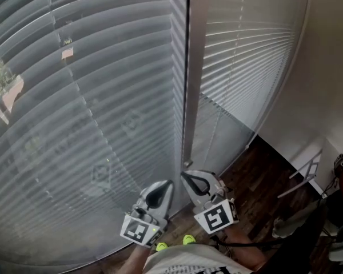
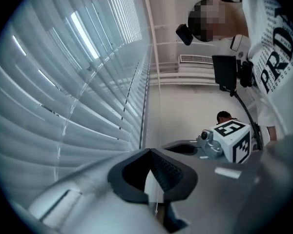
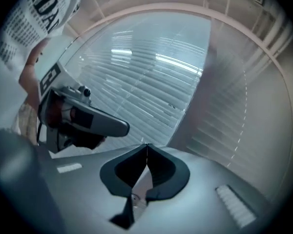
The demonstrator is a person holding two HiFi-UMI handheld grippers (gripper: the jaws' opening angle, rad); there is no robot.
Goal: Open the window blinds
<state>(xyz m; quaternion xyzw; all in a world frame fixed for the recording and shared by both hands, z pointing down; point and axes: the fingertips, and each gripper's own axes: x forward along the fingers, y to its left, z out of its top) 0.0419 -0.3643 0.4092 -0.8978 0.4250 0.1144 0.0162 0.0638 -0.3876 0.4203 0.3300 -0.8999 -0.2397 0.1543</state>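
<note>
Two slatted window blinds hang side by side, a wide left blind (image 1: 74, 124) and a narrower right blind (image 1: 240, 67), with a grey frame post (image 1: 194, 67) between them. Their slats lie nearly flat against the glass, and faint outdoor shapes show through the left one. My left gripper (image 1: 170, 182) and right gripper (image 1: 182, 174) are low down, close together at the foot of the post, both pointing at it. In the left gripper view the left gripper (image 2: 149, 150) has its jaws together and empty, with the left blind (image 2: 63, 91) beside it. The right gripper (image 3: 147, 144) is likewise shut and empty.
Dark wood floor (image 1: 263, 176) runs under the right blind to a white wall (image 1: 326, 67). A metal stand (image 1: 306, 173), cables and pale objects crowd the lower right corner. The person's green shoes (image 1: 172, 243) are just behind the grippers.
</note>
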